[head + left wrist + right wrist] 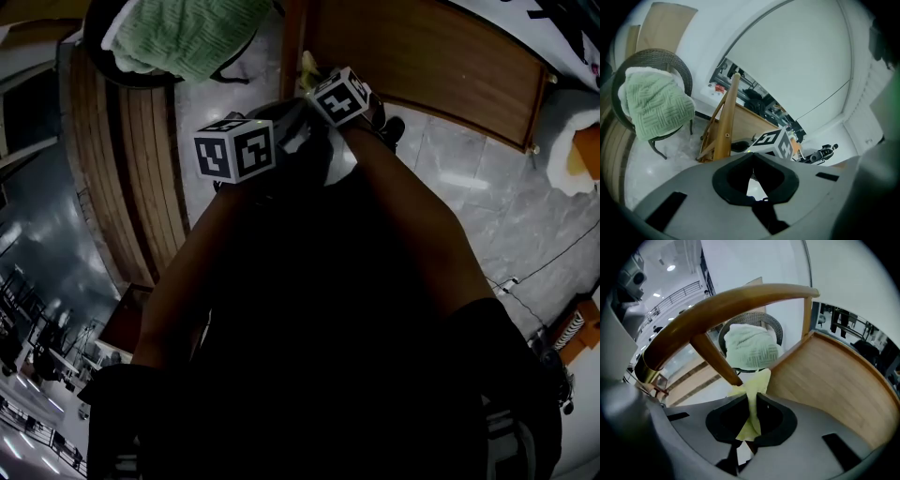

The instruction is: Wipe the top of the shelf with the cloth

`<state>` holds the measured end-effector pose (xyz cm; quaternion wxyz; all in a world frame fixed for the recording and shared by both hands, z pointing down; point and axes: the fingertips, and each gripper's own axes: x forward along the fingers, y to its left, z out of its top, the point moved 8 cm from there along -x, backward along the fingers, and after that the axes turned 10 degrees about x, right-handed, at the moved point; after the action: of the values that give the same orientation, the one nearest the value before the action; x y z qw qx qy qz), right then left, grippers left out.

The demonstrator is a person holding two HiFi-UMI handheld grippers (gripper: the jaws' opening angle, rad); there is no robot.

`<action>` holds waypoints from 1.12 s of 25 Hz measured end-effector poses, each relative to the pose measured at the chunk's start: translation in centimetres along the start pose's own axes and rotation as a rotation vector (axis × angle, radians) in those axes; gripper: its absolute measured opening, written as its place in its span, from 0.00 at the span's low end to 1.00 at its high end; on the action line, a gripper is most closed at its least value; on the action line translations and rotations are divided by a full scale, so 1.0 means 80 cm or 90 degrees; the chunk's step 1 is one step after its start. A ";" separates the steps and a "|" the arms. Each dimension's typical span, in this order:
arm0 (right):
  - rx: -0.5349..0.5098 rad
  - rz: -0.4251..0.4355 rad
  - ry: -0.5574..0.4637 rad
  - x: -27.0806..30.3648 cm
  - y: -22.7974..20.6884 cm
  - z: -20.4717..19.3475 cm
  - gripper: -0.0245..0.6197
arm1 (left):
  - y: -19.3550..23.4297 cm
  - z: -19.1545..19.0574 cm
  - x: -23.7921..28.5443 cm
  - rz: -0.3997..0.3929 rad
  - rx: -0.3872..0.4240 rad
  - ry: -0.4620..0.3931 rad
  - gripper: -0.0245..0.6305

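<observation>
While clenched on the yellow cloth (757, 379), right gripper (752, 395) beside left gripper (751, 156), its jaws together, arms (427, 234) outstretched

right gripper (752, 397): matt grey plastic. cloth (758, 380) pinched in its jaws: thin, soft yellow fabric. shelf (834, 380) just beyond: smooth satin wood. towel (752, 350) further out: ribbed green weave. floor (487, 197): glossy stone.

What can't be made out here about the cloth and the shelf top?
- Right gripper view: the right tool pinches the cloth, whose far end meets a wooden brace; contact with the shelf is unclear.
- Head view: the person's arms and deep shadow cover both tools' jaws and nearly all the cloth.
- Left gripper view: the marker cube blocks the cloth.
</observation>
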<state>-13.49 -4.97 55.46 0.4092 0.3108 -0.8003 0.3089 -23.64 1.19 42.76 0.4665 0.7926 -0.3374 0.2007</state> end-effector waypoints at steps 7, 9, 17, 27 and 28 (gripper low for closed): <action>-0.029 -0.003 0.015 -0.007 -0.012 -0.015 0.11 | -0.008 -0.004 0.016 -0.025 0.006 0.017 0.06; -0.021 -0.017 0.019 -0.016 -0.026 -0.027 0.11 | -0.013 -0.003 0.028 -0.034 0.011 0.022 0.06; 0.046 -0.083 0.025 -0.093 -0.118 -0.104 0.11 | -0.063 0.002 0.094 -0.061 0.039 0.051 0.06; 0.131 -0.182 0.003 -0.211 -0.252 -0.223 0.11 | -0.173 -0.003 0.197 -0.105 0.080 0.093 0.06; 0.140 -0.189 0.000 -0.221 -0.263 -0.233 0.11 | -0.183 -0.006 0.207 -0.109 0.082 0.097 0.06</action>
<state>19.29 0.34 54.42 0.4139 0.4686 -0.7068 0.3310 -1.61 0.80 44.63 0.4545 0.8291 -0.2186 0.2414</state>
